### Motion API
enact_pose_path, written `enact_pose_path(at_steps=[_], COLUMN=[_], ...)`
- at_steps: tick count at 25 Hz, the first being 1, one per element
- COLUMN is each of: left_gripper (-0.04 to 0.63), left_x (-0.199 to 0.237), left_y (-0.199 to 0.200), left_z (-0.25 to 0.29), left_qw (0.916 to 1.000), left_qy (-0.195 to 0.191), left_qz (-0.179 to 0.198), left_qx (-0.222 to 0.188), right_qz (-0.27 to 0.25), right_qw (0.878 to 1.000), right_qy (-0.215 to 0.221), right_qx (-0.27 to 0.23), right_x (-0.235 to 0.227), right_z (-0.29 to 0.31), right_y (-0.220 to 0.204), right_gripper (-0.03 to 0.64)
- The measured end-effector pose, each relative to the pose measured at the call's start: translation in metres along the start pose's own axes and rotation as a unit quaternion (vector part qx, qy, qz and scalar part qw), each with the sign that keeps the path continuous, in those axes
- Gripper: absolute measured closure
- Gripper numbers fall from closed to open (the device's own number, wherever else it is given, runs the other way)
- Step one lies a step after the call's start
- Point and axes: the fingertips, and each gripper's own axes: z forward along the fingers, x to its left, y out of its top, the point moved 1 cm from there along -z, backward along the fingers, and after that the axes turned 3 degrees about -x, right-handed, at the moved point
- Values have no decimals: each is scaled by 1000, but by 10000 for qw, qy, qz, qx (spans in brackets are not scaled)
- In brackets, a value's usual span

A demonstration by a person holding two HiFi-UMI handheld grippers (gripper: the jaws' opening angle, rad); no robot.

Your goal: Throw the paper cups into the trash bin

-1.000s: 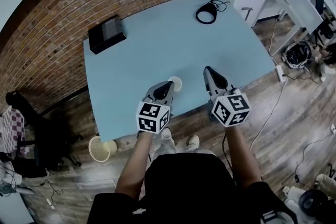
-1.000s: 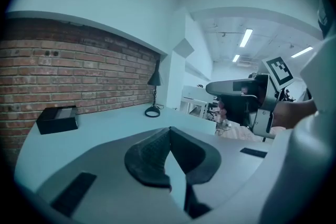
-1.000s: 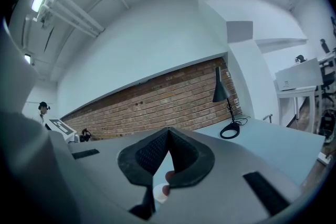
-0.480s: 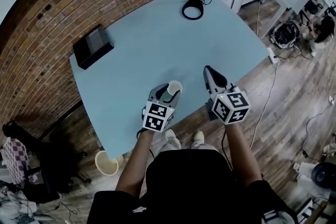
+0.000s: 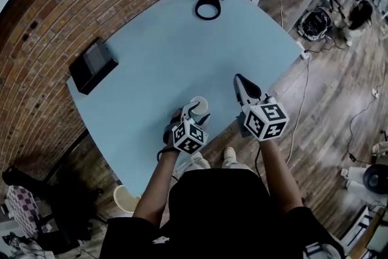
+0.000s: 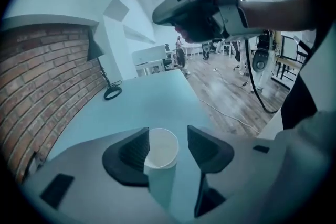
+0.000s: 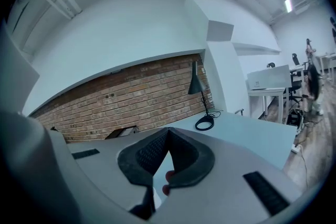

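A white paper cup [image 5: 199,105] stands upright on the light blue table [image 5: 163,51], near its front edge. My left gripper [image 5: 195,110] is tilted down over it. In the left gripper view the cup [image 6: 160,150] sits between the two dark pads [image 6: 134,150]; it is close to the left one and clear of the right one. The jaws have just been opening and are open. My right gripper [image 5: 239,79] hovers to the right of the cup, its jaws [image 7: 168,131] shut on nothing. A cream trash bin [image 5: 123,196] stands on the floor at the table's near left corner.
A black box [image 5: 92,65] lies at the table's left side by the brick wall. A black desk lamp [image 5: 208,5] with a round base stands at the far corner. Cables and chairs crowd the wooden floor [image 5: 327,100] on the right.
My left gripper has sunk toward the table and rolled, and its jaws now straddle the cup that stood just ahead of its tips. The right gripper shifted only slightly.
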Motion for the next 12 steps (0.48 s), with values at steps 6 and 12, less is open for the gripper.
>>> enact_pose_path(at_steps=[6,12], left_gripper=[373,424], left_x=[-5,-5], left_y=[-12,-20], left_z=[19,31], left_qw=[9939,9922], left_qy=[-125,-196], left_qz=[988,1065], left_qx=[470,611], right_qz=[65,92], right_qw=[9997,9993], right_qy=[-152,-243], right_qx=[158,254], right_x=[-9,-18], right_z=[7,13], right_y=[-7,-12], right_gripper=[621,621])
